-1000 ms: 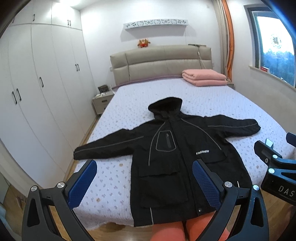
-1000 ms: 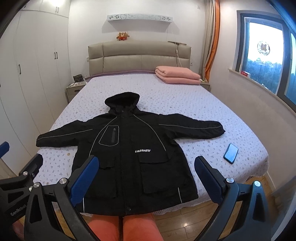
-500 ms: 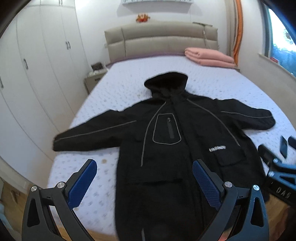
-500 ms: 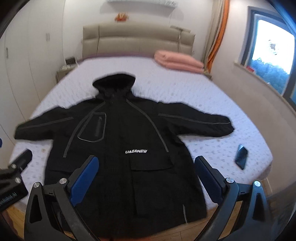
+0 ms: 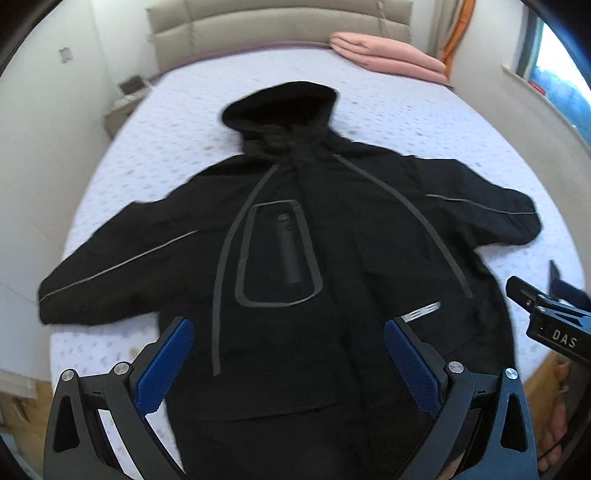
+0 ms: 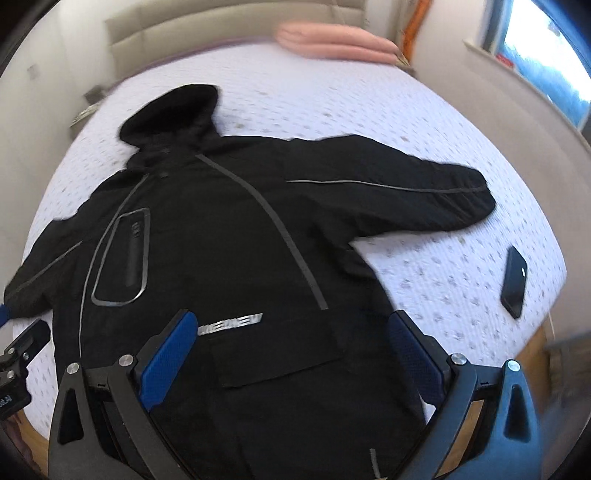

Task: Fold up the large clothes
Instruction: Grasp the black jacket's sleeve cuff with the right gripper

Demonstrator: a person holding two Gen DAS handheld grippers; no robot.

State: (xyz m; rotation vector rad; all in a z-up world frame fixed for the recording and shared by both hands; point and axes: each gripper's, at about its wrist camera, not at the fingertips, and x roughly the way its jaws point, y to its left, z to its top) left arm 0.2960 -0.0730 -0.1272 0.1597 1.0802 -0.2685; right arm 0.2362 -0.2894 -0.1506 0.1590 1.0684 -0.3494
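A black hooded jacket (image 5: 295, 258) lies flat and face up on the bed, sleeves spread to both sides, hood toward the headboard; it also fills the right wrist view (image 6: 240, 258). My left gripper (image 5: 288, 362) is open and empty, hovering above the jacket's lower left front. My right gripper (image 6: 291, 354) is open and empty above the lower right front, near the white logo (image 6: 231, 324). The right gripper also shows at the right edge of the left wrist view (image 5: 554, 325).
The bed (image 5: 424, 122) has a pale dotted cover. A dark phone (image 6: 514, 282) lies on it right of the jacket. Folded pink blankets (image 5: 388, 55) sit by the padded headboard (image 5: 258, 26). A nightstand (image 5: 125, 99) stands at the left. A window (image 6: 546, 40) is on the right wall.
Both grippers have moved forward and down over the bed, so the jacket now fills the views. Both stay open. The jacket has not moved.
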